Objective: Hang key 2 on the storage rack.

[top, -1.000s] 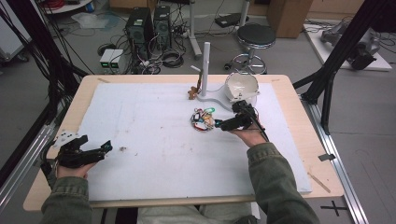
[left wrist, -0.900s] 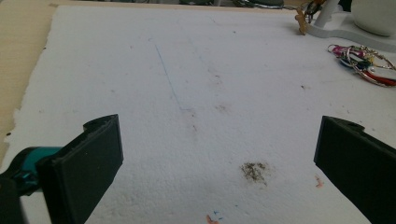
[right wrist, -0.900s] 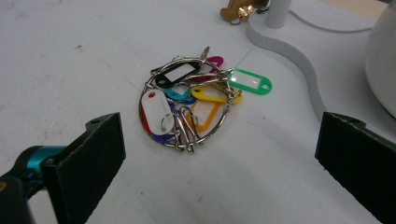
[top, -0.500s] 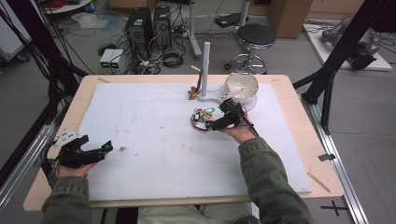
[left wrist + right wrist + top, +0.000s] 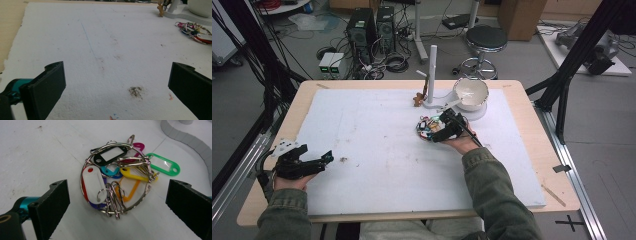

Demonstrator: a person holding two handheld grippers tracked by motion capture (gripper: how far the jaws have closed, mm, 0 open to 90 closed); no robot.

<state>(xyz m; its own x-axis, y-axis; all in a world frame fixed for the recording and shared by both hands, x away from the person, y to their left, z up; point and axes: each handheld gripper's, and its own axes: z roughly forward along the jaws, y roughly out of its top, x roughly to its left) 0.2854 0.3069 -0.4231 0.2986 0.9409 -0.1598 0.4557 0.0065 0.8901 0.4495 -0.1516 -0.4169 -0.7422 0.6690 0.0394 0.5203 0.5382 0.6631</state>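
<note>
A big metal ring with several coloured key tags (image 5: 117, 176) lies flat on the white foam board (image 5: 377, 145). In the high view this key-tag bunch (image 5: 426, 126) sits near the board's middle right, and my right gripper (image 5: 439, 131) hovers right over it. Its jaws stand wide open, one on each side of the ring, in the right gripper view (image 5: 117, 207). My left gripper (image 5: 319, 160) rests low at the board's front left, open with nothing between its jaws (image 5: 117, 92). The key-tag bunch (image 5: 195, 30) also shows far off in the left gripper view.
A white stand with an upright post (image 5: 432, 75) and a white bowl (image 5: 471, 92) sits just behind the tags. A small brown figure (image 5: 417, 100) hangs by the post. A dark smudge (image 5: 135, 91) marks the foam ahead of the left gripper.
My right gripper has moved left and forward from beside the stand until it sits over the key-tag ring. The left gripper has stayed in place.
</note>
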